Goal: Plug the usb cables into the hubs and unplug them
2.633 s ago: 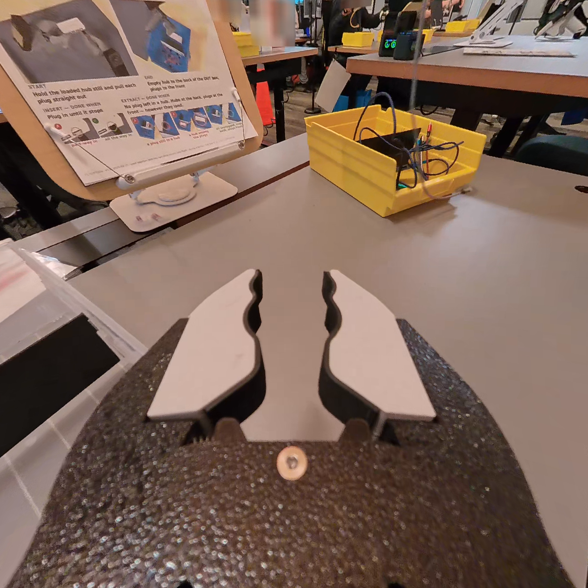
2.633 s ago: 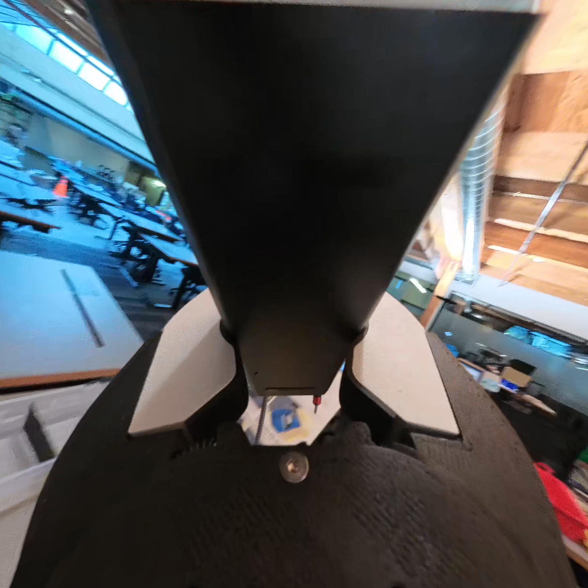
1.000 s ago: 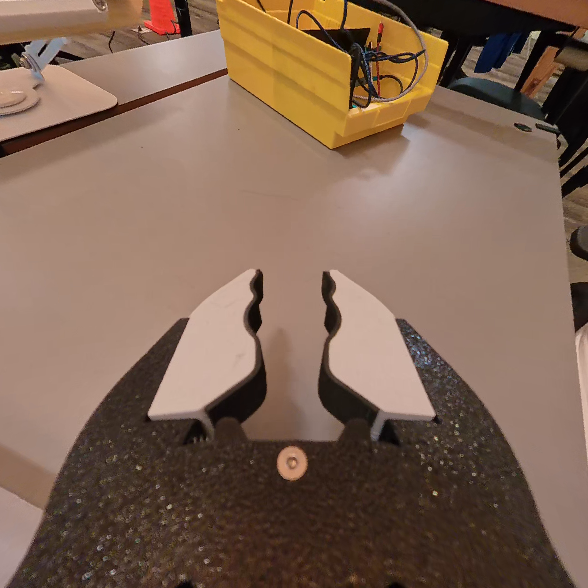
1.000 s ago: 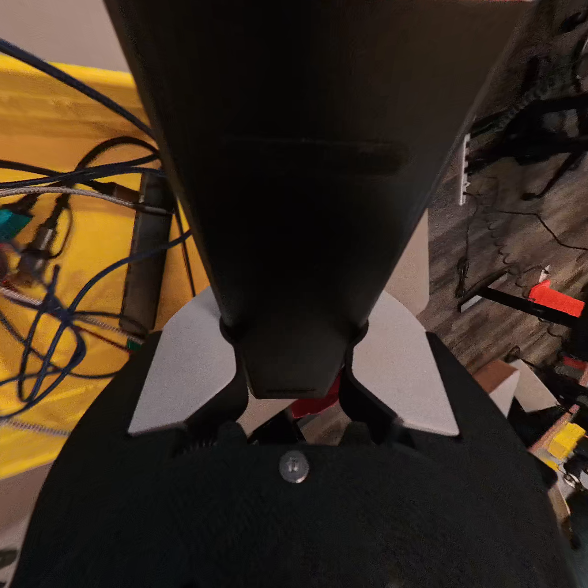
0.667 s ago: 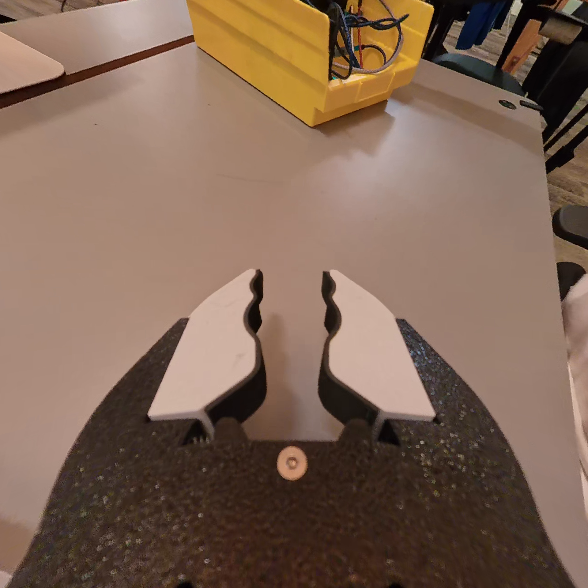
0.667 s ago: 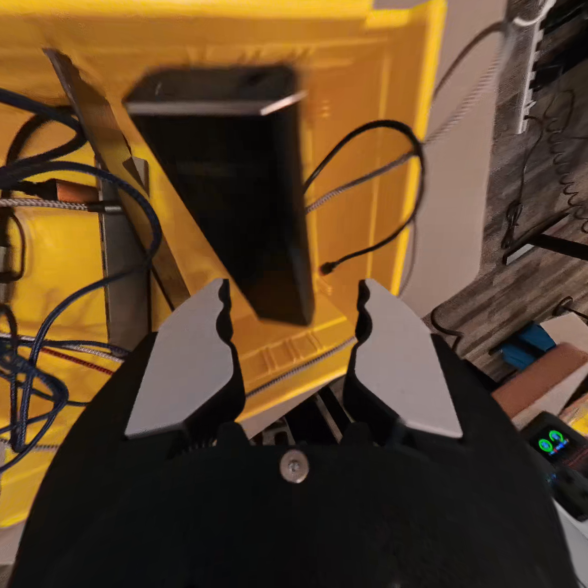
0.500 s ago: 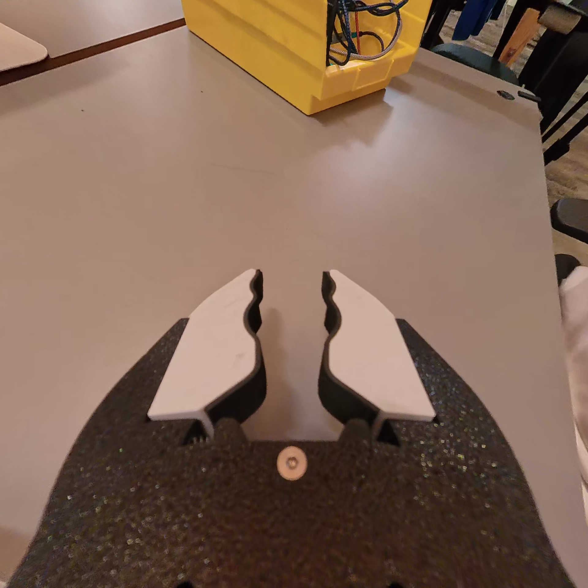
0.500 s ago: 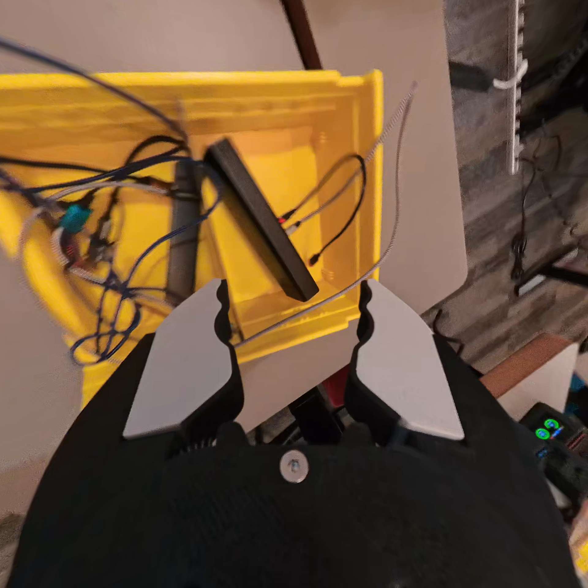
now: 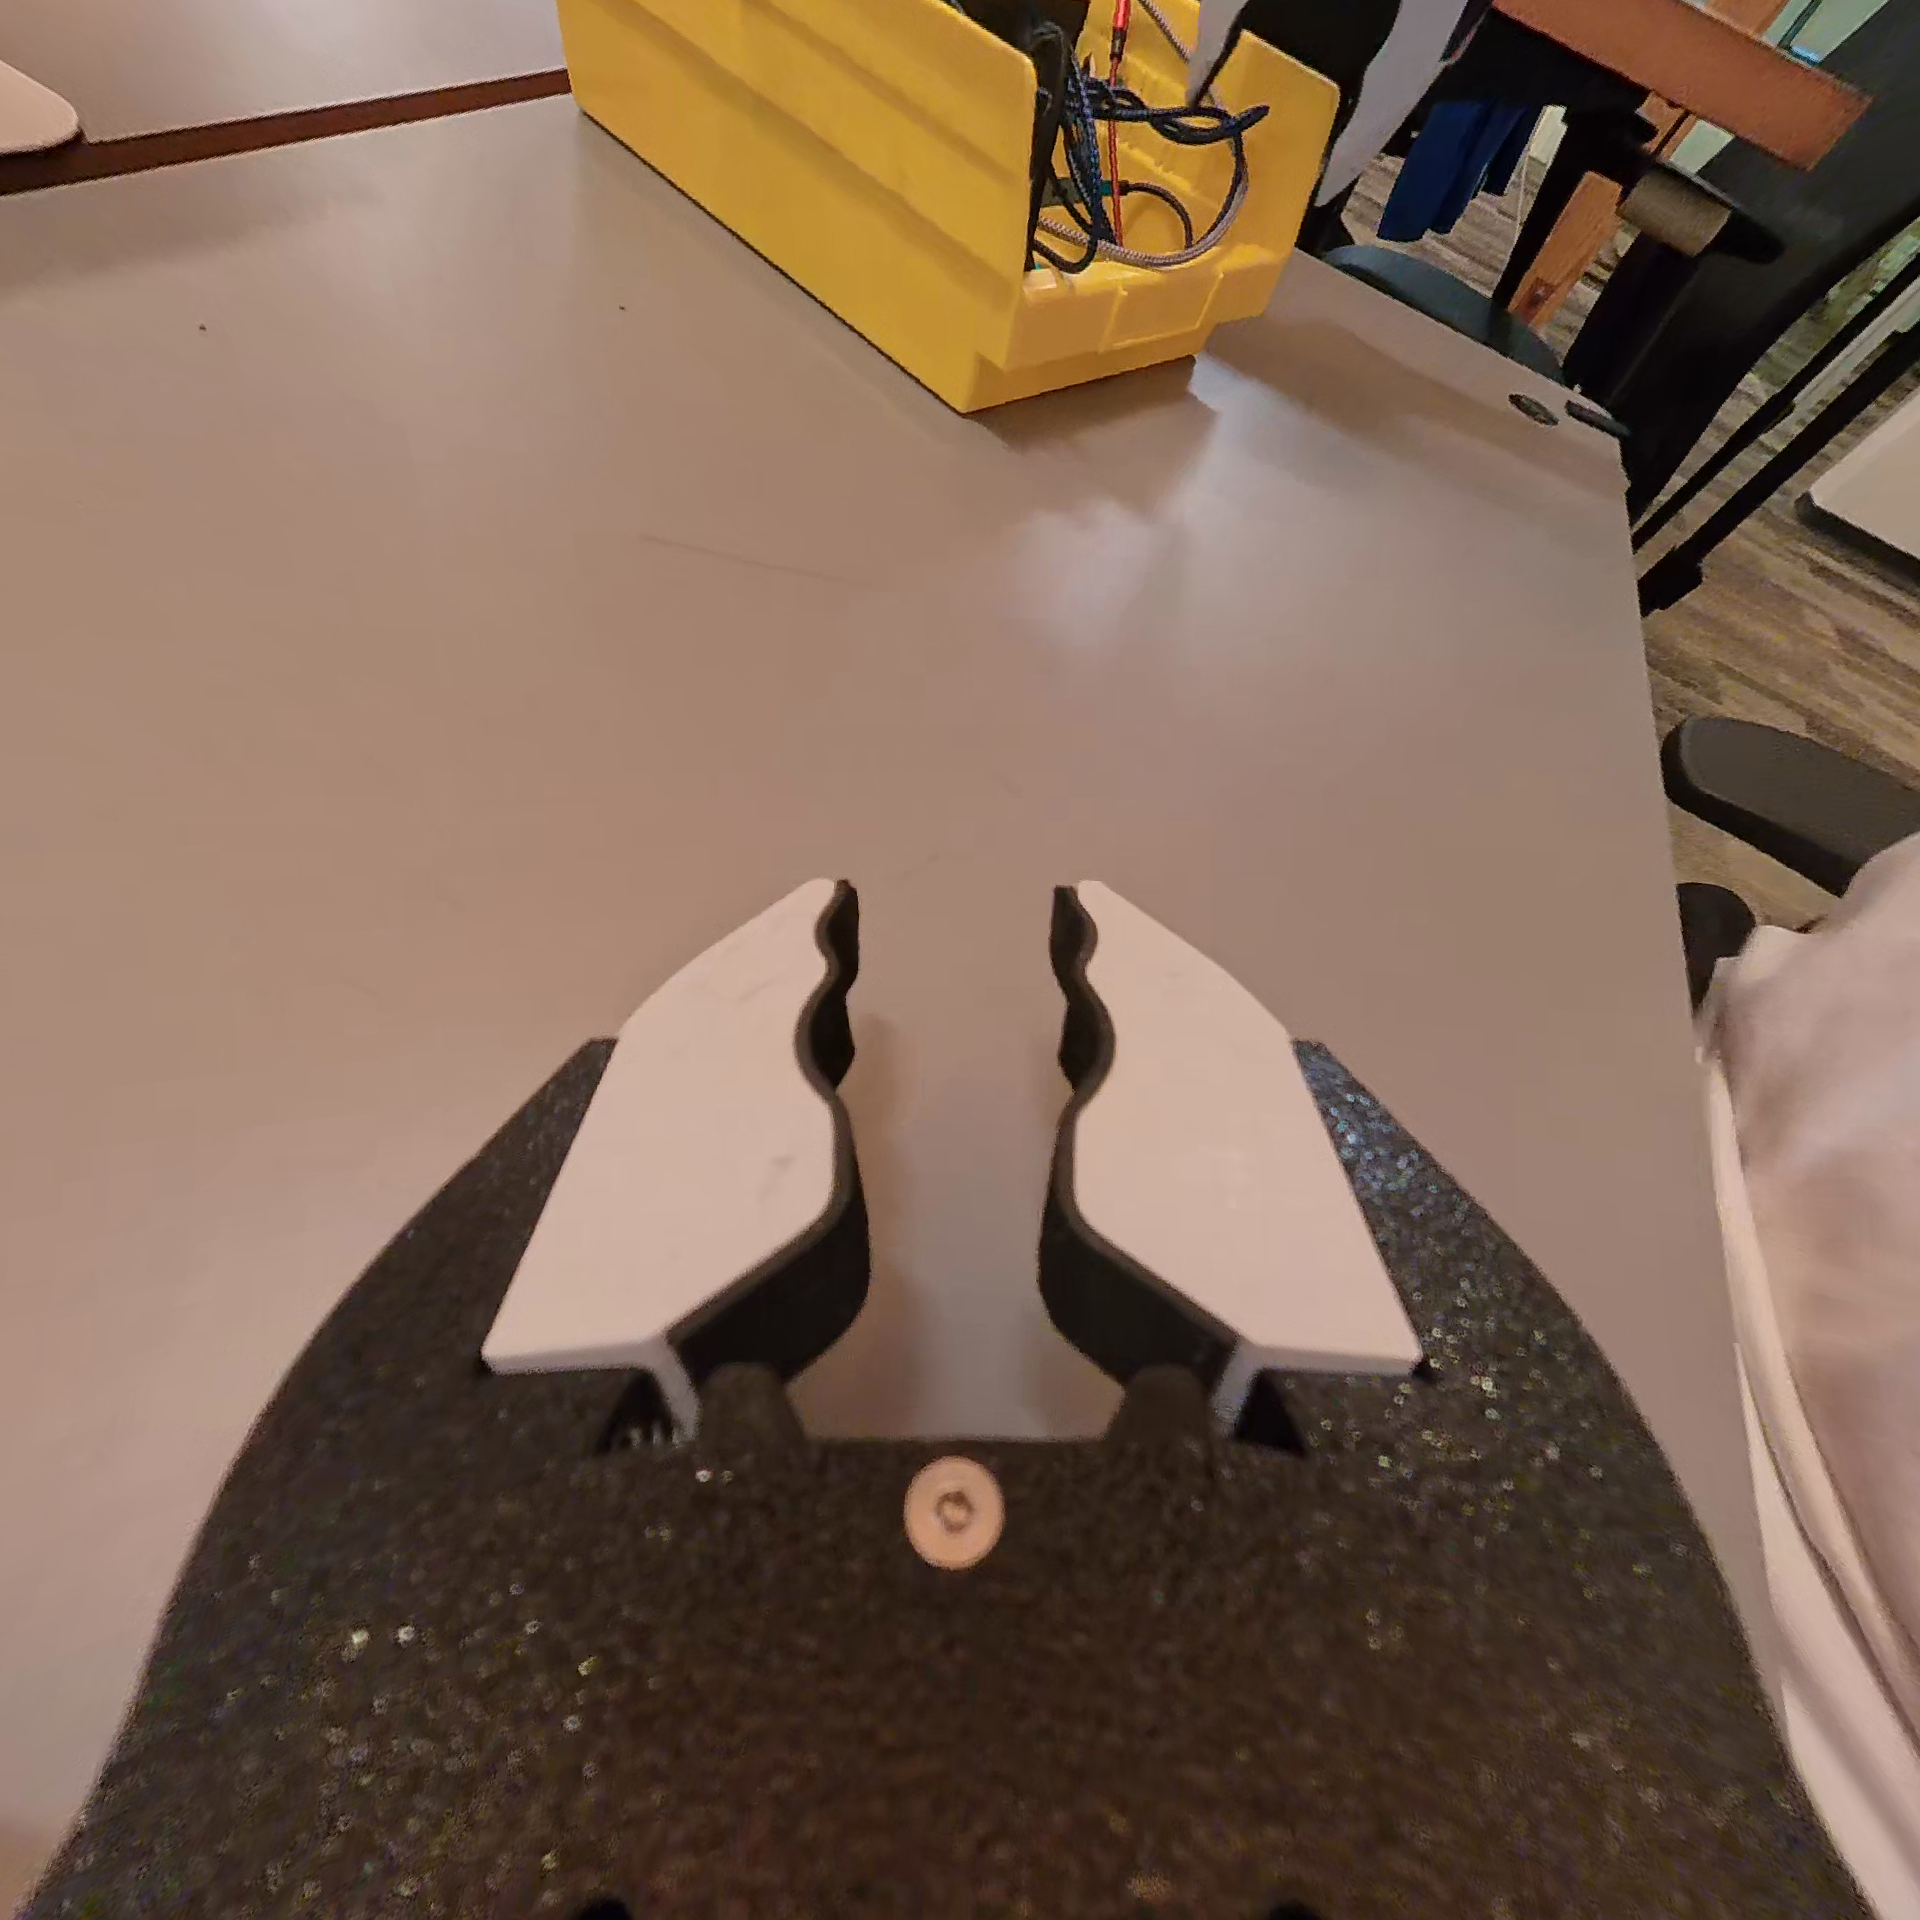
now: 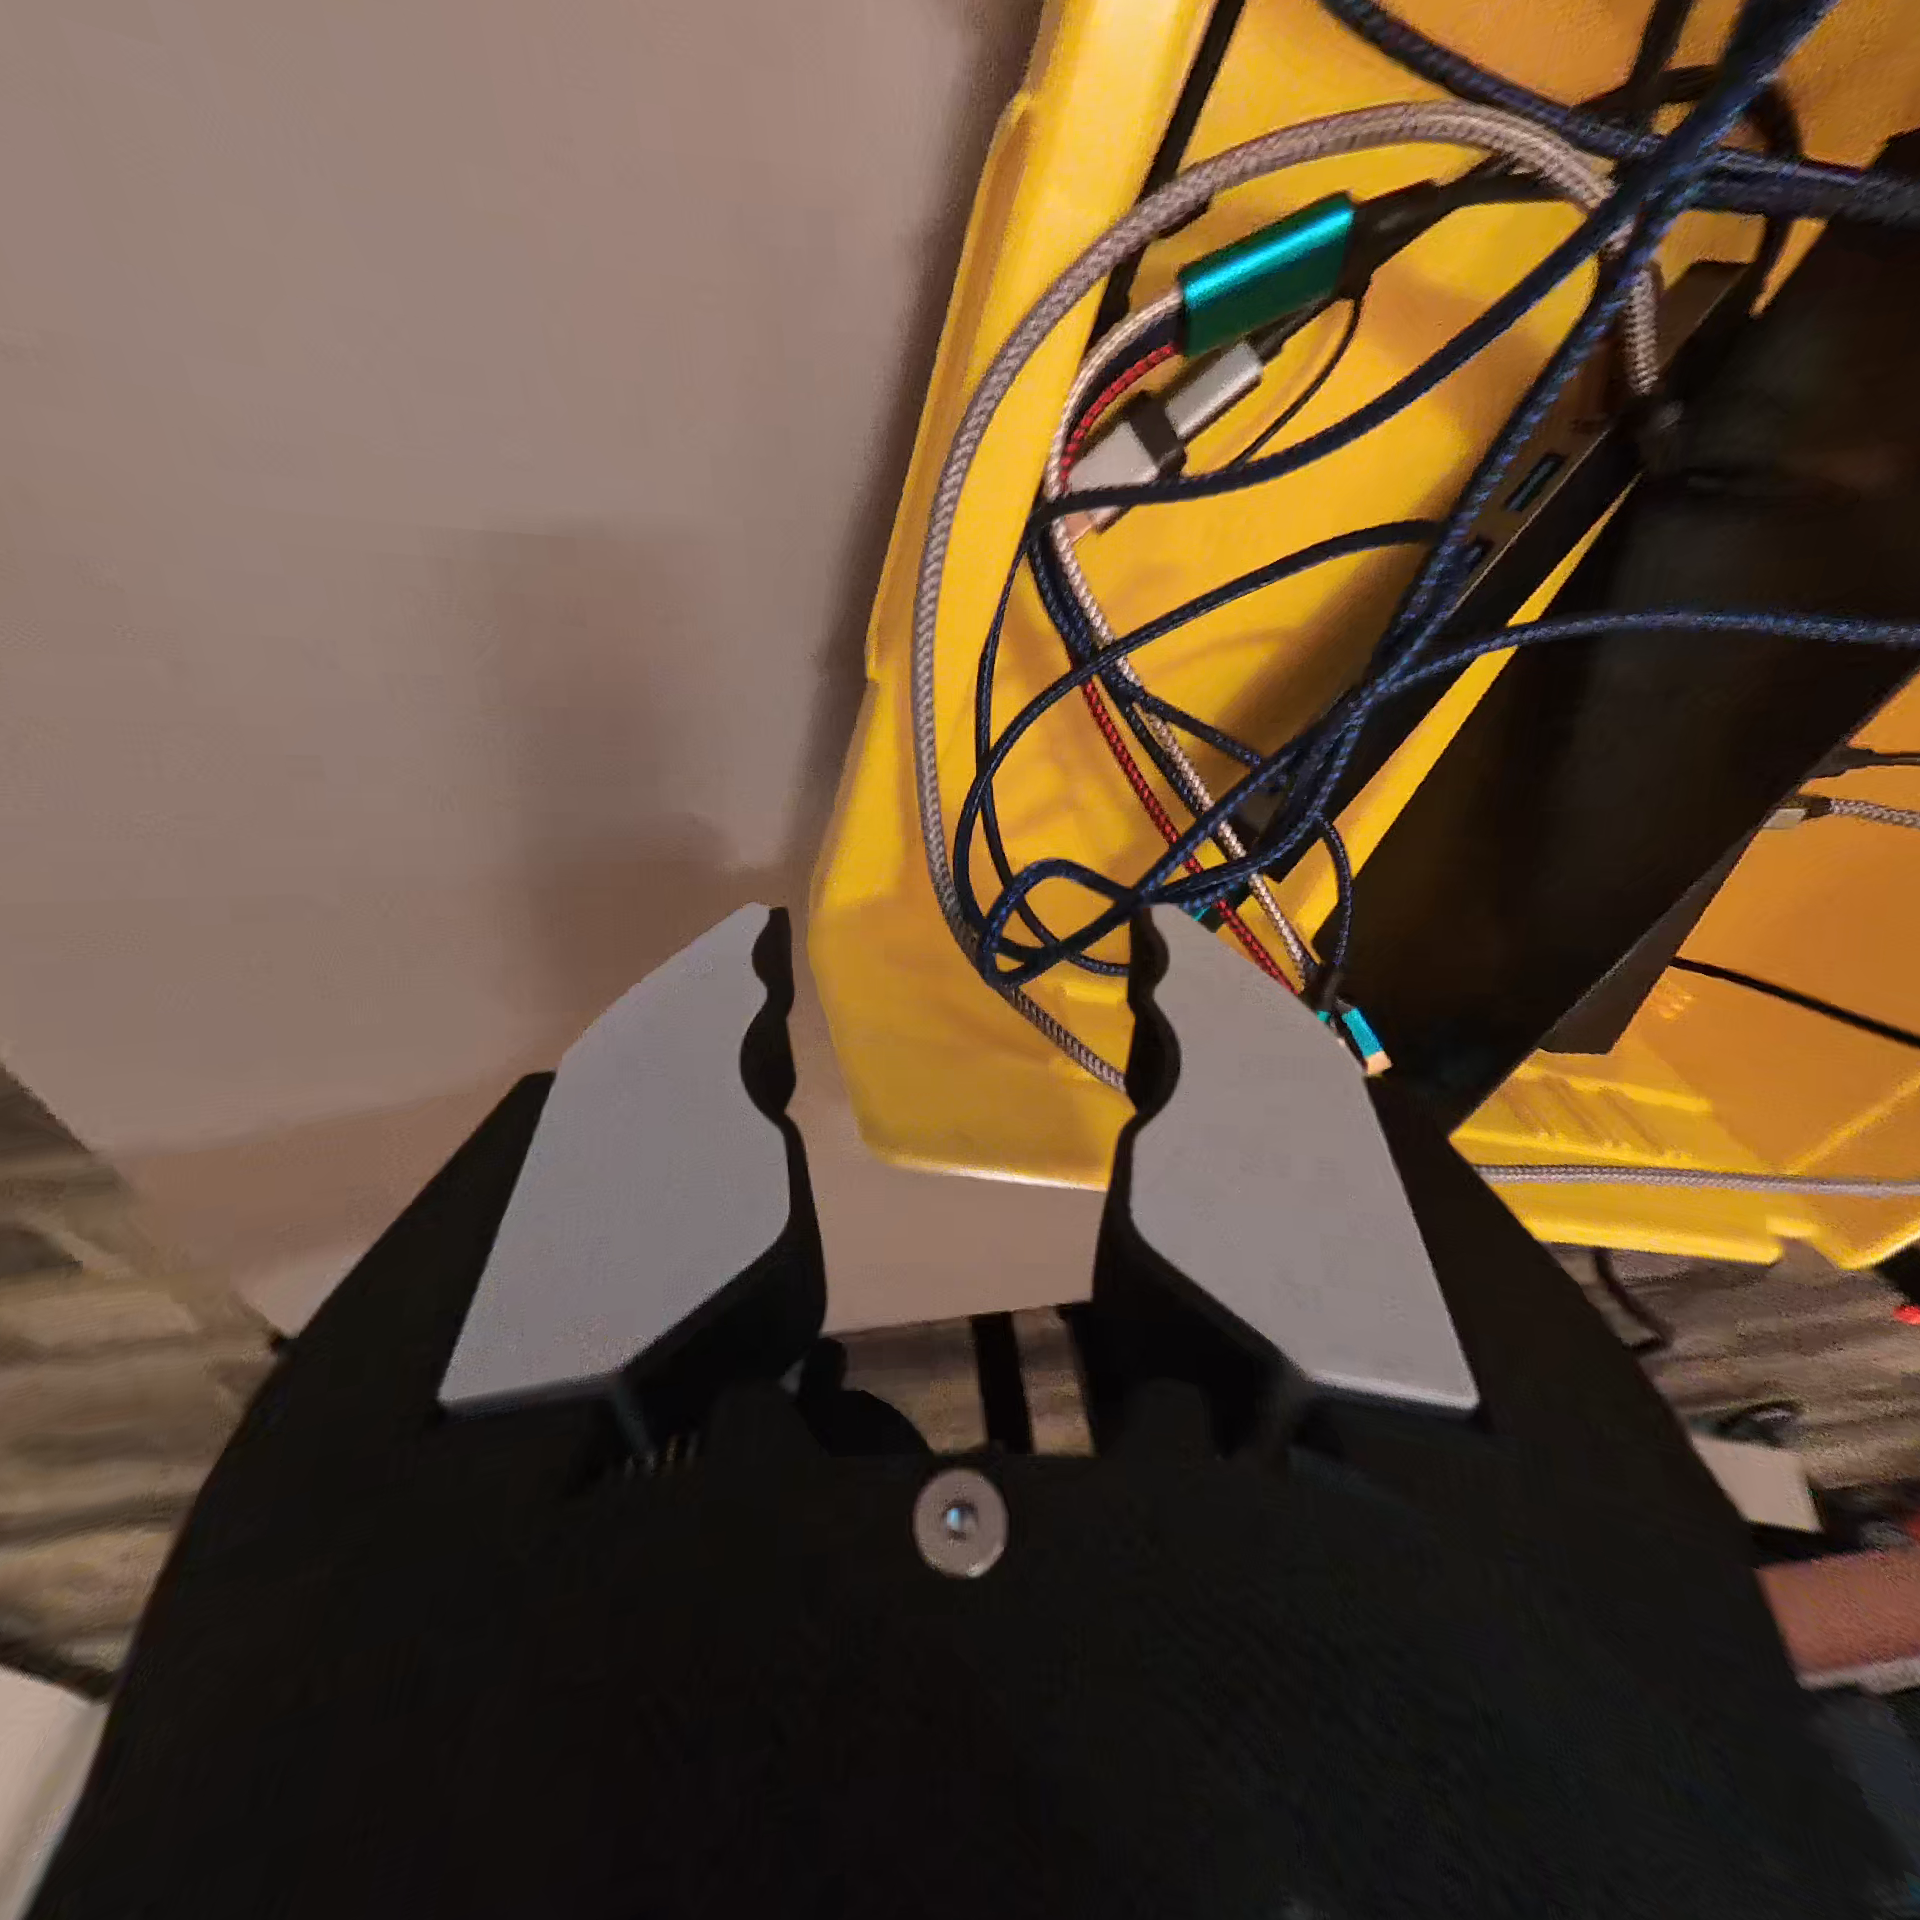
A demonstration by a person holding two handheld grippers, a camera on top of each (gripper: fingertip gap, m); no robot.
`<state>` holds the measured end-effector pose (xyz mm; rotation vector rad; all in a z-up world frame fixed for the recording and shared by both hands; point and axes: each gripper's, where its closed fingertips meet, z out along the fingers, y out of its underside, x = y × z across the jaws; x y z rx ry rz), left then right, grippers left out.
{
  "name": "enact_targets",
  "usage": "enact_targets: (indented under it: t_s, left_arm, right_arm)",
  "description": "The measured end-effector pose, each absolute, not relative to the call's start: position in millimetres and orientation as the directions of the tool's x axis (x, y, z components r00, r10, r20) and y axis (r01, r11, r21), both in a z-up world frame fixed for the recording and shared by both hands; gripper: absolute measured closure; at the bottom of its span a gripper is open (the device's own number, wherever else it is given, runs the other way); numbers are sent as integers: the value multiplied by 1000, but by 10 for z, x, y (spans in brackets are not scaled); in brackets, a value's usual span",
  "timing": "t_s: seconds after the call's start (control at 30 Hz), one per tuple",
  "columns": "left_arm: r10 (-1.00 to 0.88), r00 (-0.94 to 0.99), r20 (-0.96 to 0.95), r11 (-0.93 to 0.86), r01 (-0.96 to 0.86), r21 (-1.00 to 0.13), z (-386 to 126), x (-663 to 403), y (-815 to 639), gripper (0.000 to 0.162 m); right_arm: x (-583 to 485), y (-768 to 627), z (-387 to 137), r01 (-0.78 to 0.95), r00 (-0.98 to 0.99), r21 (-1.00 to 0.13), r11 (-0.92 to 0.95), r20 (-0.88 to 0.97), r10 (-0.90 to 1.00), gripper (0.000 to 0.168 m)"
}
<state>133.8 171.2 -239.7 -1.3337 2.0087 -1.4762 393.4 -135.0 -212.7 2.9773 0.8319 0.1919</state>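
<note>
A yellow bin (image 9: 852, 177) stands at the far end of the grey table (image 9: 520, 623) and holds a tangle of braided USB cables (image 9: 1101, 197). My left gripper (image 9: 954, 904) is open and empty, low over the table, well short of the bin. My right gripper (image 10: 961, 920) is open and empty above the bin's (image 10: 914, 997) near corner. Below it lie dark blue cables (image 10: 1195, 727), a grey braided cable (image 10: 966, 520), a teal plug (image 10: 1268, 275), silver plugs (image 10: 1164, 426) and a black hub (image 10: 1538, 520) with blue ports. A large black box (image 10: 1662, 727) leans inside the bin.
The table's right edge (image 9: 1642, 623) drops to a wood floor with dark chairs (image 9: 1787, 800) and black stands (image 9: 1766, 436). A white cloth or sleeve (image 9: 1829, 1247) shows at the right. A second table (image 9: 260, 62) adjoins at the far left. The left gripper's tips are roughly 40 cm from the right gripper's. About 12 cm separates my right fingertips from the black hub (image 10: 1538, 520).
My right gripper let go of the black box, which now leans in the bin, then swung left over the cable tangle. My left gripper drifted a little, still open over the table.
</note>
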Motion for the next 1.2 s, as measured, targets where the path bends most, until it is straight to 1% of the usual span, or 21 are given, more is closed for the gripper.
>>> enact_targets:
  t_s: [0.03, 0.1, 0.13, 0.2, 0.27, 0.3, 0.43, 0.53, 0.6, 0.67, 0.77, 0.8, 0.87, 0.9, 0.97, 1.03, 1.07, 1.1, 1.13, 1.17, 1.2]
  left_arm:
    - [-811, -521, 267, 35, -497, -867, -2401, 1328, 1701, 127]
    - [-808, -526, 265, 42, -501, -864, -2412, 1316, 1685, 127]
    - [-806, -531, 262, 50, -502, -864, -2417, 1310, 1674, 127]
    - [-801, -541, 256, 66, -505, -860, -2430, 1300, 1651, 127]
    - [-800, -545, 250, 80, -510, -856, -2447, 1298, 1638, 127]
    - [-798, -548, 249, 87, -514, -853, -2458, 1295, 1630, 127]
    - [-791, -555, 256, 108, -538, -836, -2504, 1291, 1603, 127]
    - [-790, -563, 243, 121, -532, -838, -2506, 1280, 1587, 127]
    - [-787, -568, 241, 125, -530, -839, -2504, 1274, 1580, 127]
    - [-786, -566, 251, 120, -536, -835, -2508, 1276, 1582, 127]
    - [-784, -564, 258, 110, -536, -837, -2500, 1277, 1588, 127]
    - [-784, -564, 258, 108, -535, -838, -2496, 1277, 1590, 127]
    - [-783, -563, 263, 102, -534, -839, -2490, 1276, 1592, 127]
    - [-783, -562, 267, 98, -535, -839, -2489, 1276, 1595, 127]
    - [-782, -561, 271, 94, -537, -838, -2487, 1276, 1598, 127]
    - [-781, -561, 274, 93, -538, -838, -2487, 1276, 1597, 127]
    - [-781, -561, 275, 93, -539, -837, -2489, 1276, 1596, 127]
    - [-780, -562, 275, 95, -541, -836, -2492, 1274, 1593, 127]
    - [-779, -563, 275, 97, -542, -835, -2496, 1273, 1591, 127]
    - [-778, -564, 276, 98, -544, -833, -2499, 1270, 1588, 127]
    - [-777, -564, 279, 98, -546, -832, -2502, 1267, 1584, 127]
  right_arm:
    - [3916, -1343, -2148, 480, 867, 62, -875, 114, 484, 102]
    - [3931, -1339, -2179, 414, 894, 46, -909, 165, 416, 106]
    - [3928, -1345, -2185, 397, 898, 37, -917, 192, 397, 105]
    - [3881, -1264, -2150, 387, 891, -42, -921, 273, 362, 112]
    - [3761, -1173, -2126, 399, 885, -133, -907, 314, 344, 116]
    - [3752, -1126, -2128, 401, 878, -164, -901, 349, 327, 121]
    - [3853, -1096, -2207, 401, 850, -167, -901, 433, 298, 132]
    - [3712, -1065, -2151, 446, 857, -222, -867, 387, 342, 135]
    - [3632, -1028, -2113, 485, 847, -261, -835, 378, 373, 135]
    - [3619, -985, -2057, 492, 843, -293, -820, 398, 363, 134]
    - [3558, -907, -1964, 462, 870, -400, -792, 380, 315, 135]
    - [3554, -880, -1921, 468, 865, -424, -776, 402, 302, 135]
    - [3706, -843, -1745, 443, 840, -447, -777, 509, 187, 134]
    - [3720, -824, -1679, 412, 852, -488, -770, 507, 134, 134]
    - [3634, -751, -1644, 416, 860, -549, -725, 498, 116, 132]
    - [3444, -724, -1839, 439, 873, -522, -731, 441, 209, 136]
    - [3402, -746, -1994, 437, 877, -470, -767, 411, 248, 136]
    - [3461, -772, -2120, 442, 861, -394, -806, 440, 257, 137]
    - [3527, -792, -2212, 453, 837, -328, -829, 476, 270, 142]
    - [3555, -789, -2275, 454, 831, -299, -839, 483, 277, 146]
    - [3565, -767, -2312, 435, 842, -305, -847, 470, 263, 148]
